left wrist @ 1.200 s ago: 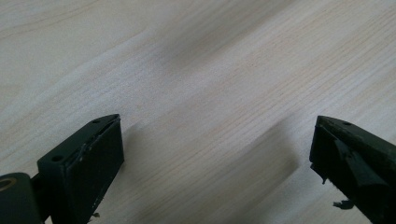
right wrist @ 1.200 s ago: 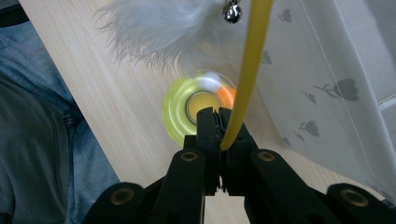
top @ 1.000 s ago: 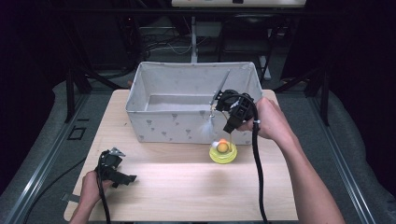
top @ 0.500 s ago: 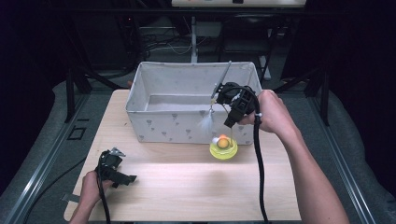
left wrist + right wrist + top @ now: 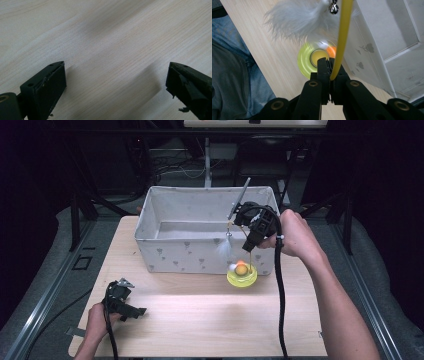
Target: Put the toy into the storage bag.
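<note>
- Your right gripper (image 5: pixel 248 251) is raised at the near right corner of the fabric bin (image 5: pixel 175 257), with your right hand (image 5: pixel 292 234) wrapped around its body.
- Its fingers are closed together on a thin yellow wand (image 5: pixel 341 37) — in the right gripper view the wand runs up from between the finger pads and out of the top of the frame.
- A white feather tuft (image 5: pixel 297 21) and a small silver bell (image 5: pixel 334 9) hang by the wand; in the high view the tuft (image 5: pixel 223 249) sits against the bin's near wall.
- Below the gripper, a yellow-green round dish (image 5: pixel 241 276) rests on the counter (image 5: pixel 210 320), touching or just beside the bin's near wall — you cannot tell which. An orange ball (image 5: pixel 241 268) sits on it.
- A grey rod (image 5: pixel 239 197) slants up from the gripper, over the bin's right end.
- Your left gripper (image 5: pixel 131 310) lies low at the near left of the counter, held in your left hand (image 5: pixel 97 317), well apart from the bin.
- Its fingers (image 5: pixel 47 85) stand wide apart over bare wood, gripping nothing.
</note>
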Motion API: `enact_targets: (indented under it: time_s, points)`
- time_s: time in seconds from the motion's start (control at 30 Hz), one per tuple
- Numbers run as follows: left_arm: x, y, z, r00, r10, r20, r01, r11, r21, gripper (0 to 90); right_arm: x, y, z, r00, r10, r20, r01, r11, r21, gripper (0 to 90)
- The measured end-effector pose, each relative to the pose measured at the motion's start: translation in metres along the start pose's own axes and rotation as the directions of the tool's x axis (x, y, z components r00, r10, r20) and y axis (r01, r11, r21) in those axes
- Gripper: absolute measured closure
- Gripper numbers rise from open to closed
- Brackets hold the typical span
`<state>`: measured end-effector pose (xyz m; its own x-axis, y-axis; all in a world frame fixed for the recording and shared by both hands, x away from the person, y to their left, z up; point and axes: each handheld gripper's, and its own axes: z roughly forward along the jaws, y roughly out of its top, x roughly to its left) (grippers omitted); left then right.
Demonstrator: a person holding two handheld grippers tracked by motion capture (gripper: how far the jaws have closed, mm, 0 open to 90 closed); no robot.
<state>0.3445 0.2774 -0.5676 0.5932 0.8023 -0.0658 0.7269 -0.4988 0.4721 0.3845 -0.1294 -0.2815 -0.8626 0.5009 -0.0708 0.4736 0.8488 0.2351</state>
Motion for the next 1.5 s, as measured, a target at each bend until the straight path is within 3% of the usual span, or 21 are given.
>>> enact_targets:
  time_s: [0.73, 1.5]
  points:
    - [0.001, 0.001, 0.000, 0.9999, 0.011, 0.007, -0.011, 0.9999, 0.000, 3.0, -0.007, 0.008, -0.026, 0.9998, -0.011, 0.018, 0.011, 1.000, -0.004, 87.8]
    - [0.001, 0.002, -0.001, 0.9998, 0.015, 0.009, -0.015, 0.9999, 0.003, 3.0, -0.019, 0.023, -0.063, 0.9989, 0.012, 0.046, -0.010, 0.998, -0.054, 88.0]
